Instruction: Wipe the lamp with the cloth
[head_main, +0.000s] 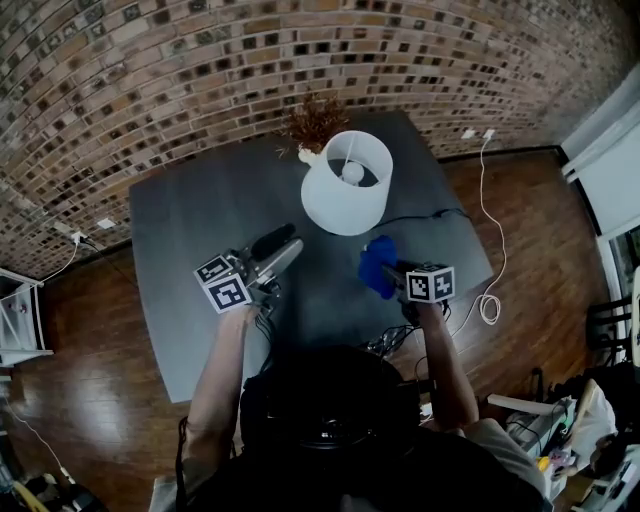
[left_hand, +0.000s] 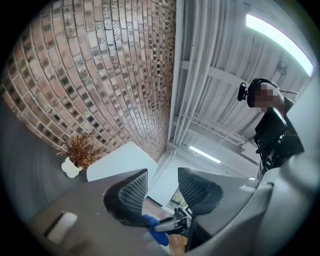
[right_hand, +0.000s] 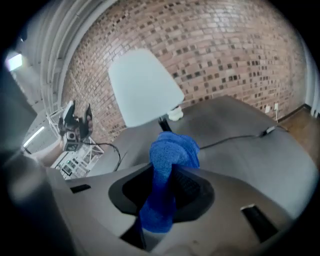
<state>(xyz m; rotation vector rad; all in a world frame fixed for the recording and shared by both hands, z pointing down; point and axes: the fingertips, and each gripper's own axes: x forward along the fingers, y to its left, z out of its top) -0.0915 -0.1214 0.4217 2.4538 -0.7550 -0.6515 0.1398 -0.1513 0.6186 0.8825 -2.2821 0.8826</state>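
Two things could go wrong. The white lamp with the round shade (head_main: 345, 190) stands at the top middle of the picture, and nothing holds it. The left gripper (left_hand: 162, 190) has its jaws apart with nothing between them. The right gripper (right_hand: 165, 180) squeezes the blue fuzzy cloth (head_main: 377, 265) tight, just below the lamp. A hard push with it might tip the lamp over. It might also knock the small white vase of dry brown twigs (head_main: 312, 130) just behind. Everything sits on a dark grey table (head_main: 190, 240), beside a brick wall (head_main: 150, 60) and over a shiny brown wood floor (head_main: 80, 320).
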